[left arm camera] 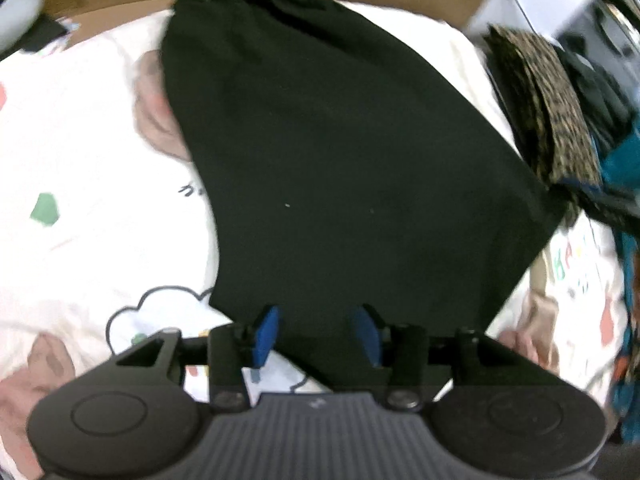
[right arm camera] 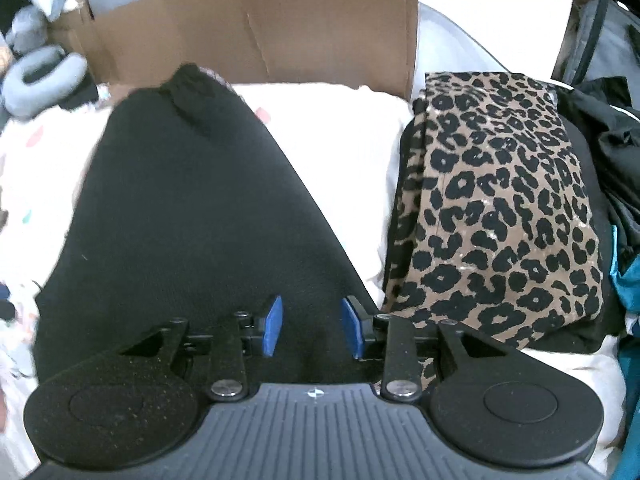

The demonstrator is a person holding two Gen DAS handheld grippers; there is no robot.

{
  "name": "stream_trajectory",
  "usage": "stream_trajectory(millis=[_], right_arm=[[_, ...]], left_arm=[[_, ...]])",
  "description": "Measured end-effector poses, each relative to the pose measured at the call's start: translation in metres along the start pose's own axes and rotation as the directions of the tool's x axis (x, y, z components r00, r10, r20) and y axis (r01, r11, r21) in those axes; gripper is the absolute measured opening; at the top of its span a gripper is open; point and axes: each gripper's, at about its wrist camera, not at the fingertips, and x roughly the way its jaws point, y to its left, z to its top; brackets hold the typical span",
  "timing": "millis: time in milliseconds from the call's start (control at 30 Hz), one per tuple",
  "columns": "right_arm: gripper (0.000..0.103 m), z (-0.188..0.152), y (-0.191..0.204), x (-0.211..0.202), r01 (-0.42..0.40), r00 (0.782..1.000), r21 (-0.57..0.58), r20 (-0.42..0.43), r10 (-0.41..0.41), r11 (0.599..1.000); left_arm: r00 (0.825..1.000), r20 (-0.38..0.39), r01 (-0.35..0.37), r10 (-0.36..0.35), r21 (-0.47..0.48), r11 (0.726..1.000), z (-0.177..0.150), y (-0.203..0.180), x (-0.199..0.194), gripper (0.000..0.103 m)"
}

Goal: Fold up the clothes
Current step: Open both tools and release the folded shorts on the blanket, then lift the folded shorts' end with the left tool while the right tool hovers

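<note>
Black garment, soft and limp, lies on the printed bed sheet beside leopard-print stack; left tongs and right tongs open above its near edge, best pinched at the corners.

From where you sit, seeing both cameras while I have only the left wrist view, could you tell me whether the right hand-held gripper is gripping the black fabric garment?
Observer: No, the right hand-held gripper stands open above the black fabric garment.
Operator: Is the leopard-print folded cloth lying tidy?
Observer: Yes, it lies flat on a black folded item.
Operator: Anything at the far left?
Observer: A grey ring-shaped cushion, beside the brown cardboard sheet.
</note>
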Motion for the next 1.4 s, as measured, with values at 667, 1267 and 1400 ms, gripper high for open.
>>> stream_trajectory(millis=[667, 1267, 1400], right_arm=[[0.04, -0.029, -0.021, -0.024, -0.037, 0.998, 0.027, 0.059, 0.035, 0.999], [0.04, -0.031, -0.018, -0.008, -0.072, 0.997, 0.067, 0.012, 0.071, 0.995], [0.04, -0.03, -0.017, -0.007, -0.06, 0.998, 0.045, -0.004, 0.06, 0.997]], left_arm=[[0.985, 0.133, 0.15, -0.112, -0.326, 0.934, -0.052, -0.012, 0.004, 0.053], [0.931, 0.157, 0.364, -0.328, -0.433, 0.825, -0.133, 0.019, 0.06, 0.053], [0.897, 0.211, 0.441, -0.388, -0.475, 0.762, -0.143, 0.03, 0.067, 0.059]])
